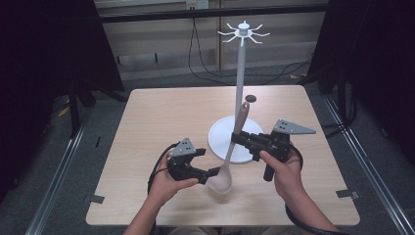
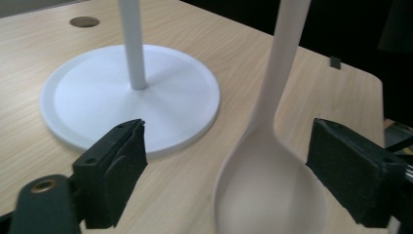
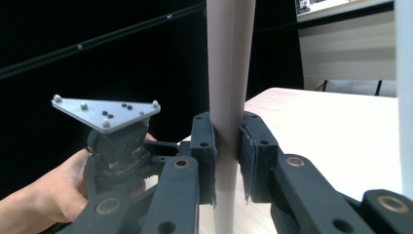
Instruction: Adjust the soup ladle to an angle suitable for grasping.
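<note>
Near the lower middle of the high view, a beige silicone serving spoon (image 1: pixel 228 155) is held by its handle in the clamped jaws of the right gripper (image 1: pixel 238 138), bowl hanging low over the table (image 1: pixel 147 127) in front of the white hook stand (image 1: pixel 241 88). The left gripper (image 1: pixel 213 172) is seen spread wide beside the bowl, pads clear of it. The spoon is judged light, fairly stiff and slightly slippery, best gripped mid-handle; no writing or brand can be read

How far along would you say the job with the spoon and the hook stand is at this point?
Done: the left gripper is open, pads clear of the spoon's bowl. In hand: the right gripper clamps the spoon by its handle, upright beside the stand. Left: probably hanging it on the top hooks.
</note>
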